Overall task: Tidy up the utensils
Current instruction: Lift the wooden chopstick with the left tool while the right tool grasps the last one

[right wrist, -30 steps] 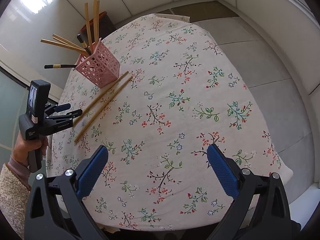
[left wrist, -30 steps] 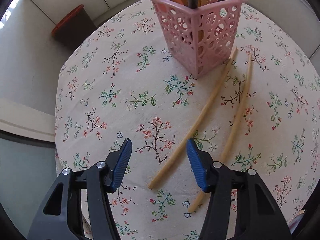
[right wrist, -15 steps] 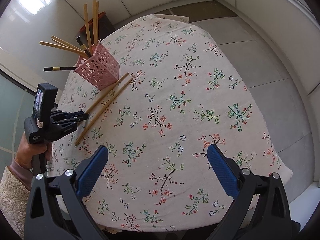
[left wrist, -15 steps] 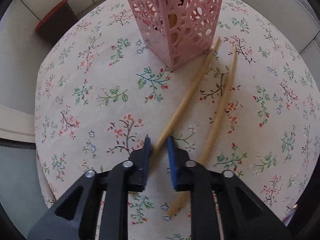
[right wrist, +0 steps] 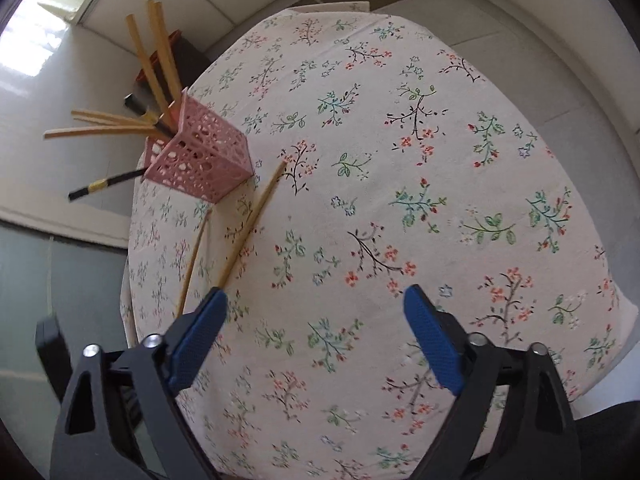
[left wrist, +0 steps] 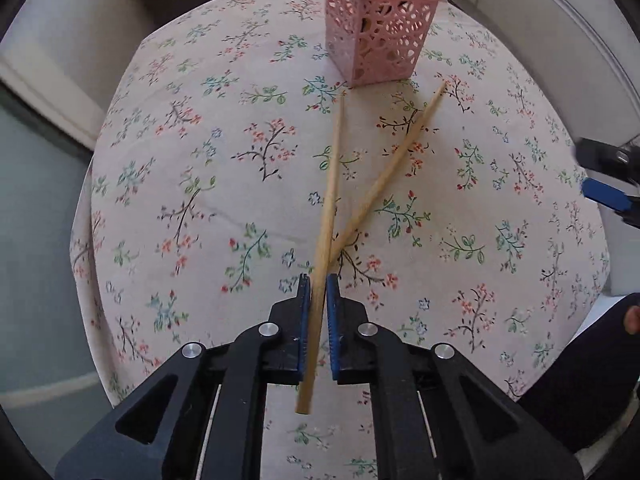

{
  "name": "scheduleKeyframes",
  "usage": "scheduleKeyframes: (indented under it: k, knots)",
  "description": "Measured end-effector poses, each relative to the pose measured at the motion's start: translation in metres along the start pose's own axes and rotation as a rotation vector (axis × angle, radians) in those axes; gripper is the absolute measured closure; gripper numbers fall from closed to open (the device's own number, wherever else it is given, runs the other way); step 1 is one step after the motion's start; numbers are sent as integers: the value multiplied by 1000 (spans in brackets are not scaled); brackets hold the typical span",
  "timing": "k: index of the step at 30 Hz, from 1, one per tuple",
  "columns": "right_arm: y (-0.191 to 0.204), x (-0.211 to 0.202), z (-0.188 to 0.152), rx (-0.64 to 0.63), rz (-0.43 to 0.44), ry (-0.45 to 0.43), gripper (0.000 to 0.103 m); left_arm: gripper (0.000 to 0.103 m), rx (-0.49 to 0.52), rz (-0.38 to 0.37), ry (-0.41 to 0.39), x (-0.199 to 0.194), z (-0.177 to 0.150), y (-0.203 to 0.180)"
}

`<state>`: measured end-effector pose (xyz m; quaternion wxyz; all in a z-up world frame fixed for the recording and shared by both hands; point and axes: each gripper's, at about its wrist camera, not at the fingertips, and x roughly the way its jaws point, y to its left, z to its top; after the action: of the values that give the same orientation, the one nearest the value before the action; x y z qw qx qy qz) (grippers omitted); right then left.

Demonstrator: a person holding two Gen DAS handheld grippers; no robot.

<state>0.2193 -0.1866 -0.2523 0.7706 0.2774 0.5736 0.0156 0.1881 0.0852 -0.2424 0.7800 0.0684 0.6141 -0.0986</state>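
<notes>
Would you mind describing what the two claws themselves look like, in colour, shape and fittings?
The left claw and right claw look alike: matte black plastic frames with triangular cut-outs, round silver pivot bolts, and flat blue pads with a fine ribbed texture on the inner finger faces. Thin pale rods run along the left claw's body. No cables, markings or sleeves are visible.

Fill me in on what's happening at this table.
A person is tidying chopsticks into the pink holder. The left gripper is shut on one wooden chopstick, whose length crosses over a second chopstick lying on the floral tablecloth. The right gripper hangs open over the cloth, holding nothing.
</notes>
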Motion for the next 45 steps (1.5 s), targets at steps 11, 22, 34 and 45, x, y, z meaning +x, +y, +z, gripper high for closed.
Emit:
scheduleKeyframes:
  k: [11,22,34,45]
  knots:
    - [82,70,-5,108,-179,-118,51,97,-88,-78,-116,-32,-24,32]
    - [79,99,1,66,-299,-107,95,97,-103,-147,-182,-46,-22,37]
    - [-24,41,-15,-99,-210,126,96,96,-83,-221,53,3,-23,17]
    - [-37,39,9,-130,-131,228,73,71,-137,-93,32,35,43,8]
